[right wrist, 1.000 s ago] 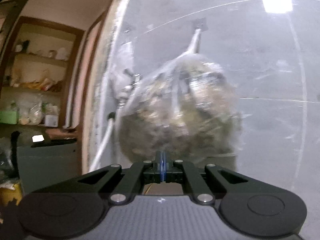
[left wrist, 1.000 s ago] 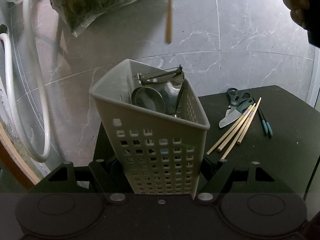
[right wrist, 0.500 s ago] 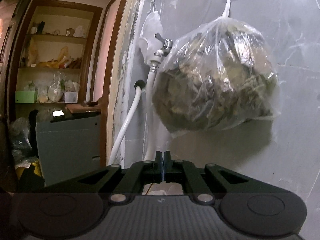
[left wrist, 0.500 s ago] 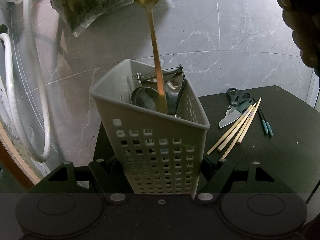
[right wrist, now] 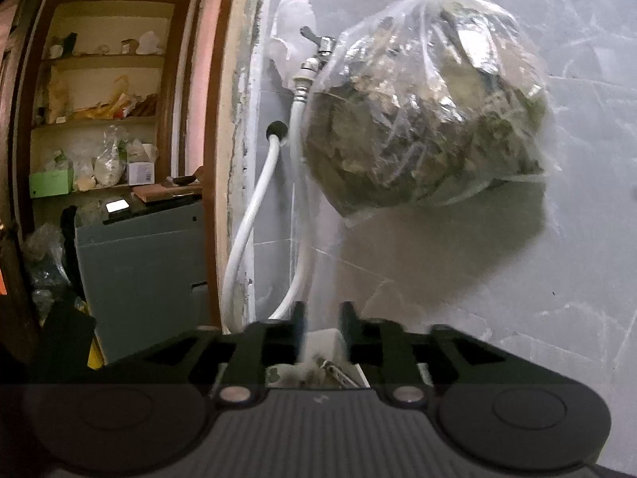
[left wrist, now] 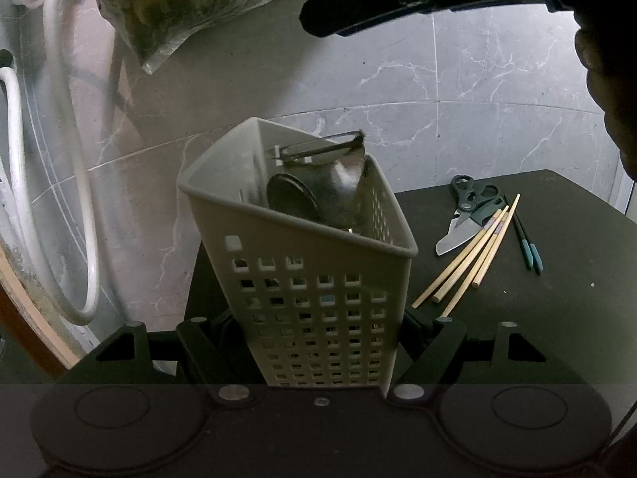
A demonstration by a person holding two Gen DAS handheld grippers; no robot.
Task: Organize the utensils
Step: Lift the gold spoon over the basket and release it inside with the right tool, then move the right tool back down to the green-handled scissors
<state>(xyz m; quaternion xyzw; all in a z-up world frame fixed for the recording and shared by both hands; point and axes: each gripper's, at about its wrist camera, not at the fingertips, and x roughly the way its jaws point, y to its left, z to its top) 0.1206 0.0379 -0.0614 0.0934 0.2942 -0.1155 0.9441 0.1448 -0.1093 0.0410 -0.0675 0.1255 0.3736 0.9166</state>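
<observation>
My left gripper [left wrist: 318,334] is shut on a pale perforated utensil basket [left wrist: 314,279], holding it by its lower sides and tilted slightly. A peeler [left wrist: 318,149] and dark metal spoons [left wrist: 294,199] stand inside it. My right gripper [left wrist: 318,24] hangs above the basket. In the right wrist view the right gripper [right wrist: 320,318] has its jaws opening with nothing between them, and the basket's mouth [right wrist: 326,338] shows below. On the black table [left wrist: 557,298] lie scissors [left wrist: 473,195], a knife [left wrist: 458,233], wooden chopsticks [left wrist: 469,251] and dark teal-tipped chopsticks [left wrist: 525,239].
A clear bag of greens [right wrist: 426,119] hangs on the marble wall beside a tap [right wrist: 318,46] and white hoses [left wrist: 51,159]. A person's hand [left wrist: 609,79] is at the upper right. A doorway with shelves [right wrist: 99,119] opens on the left.
The right gripper came down over the basket with a golden spoon, then its jaws parted and the spoon dropped inside. The left gripper and basket stayed put.
</observation>
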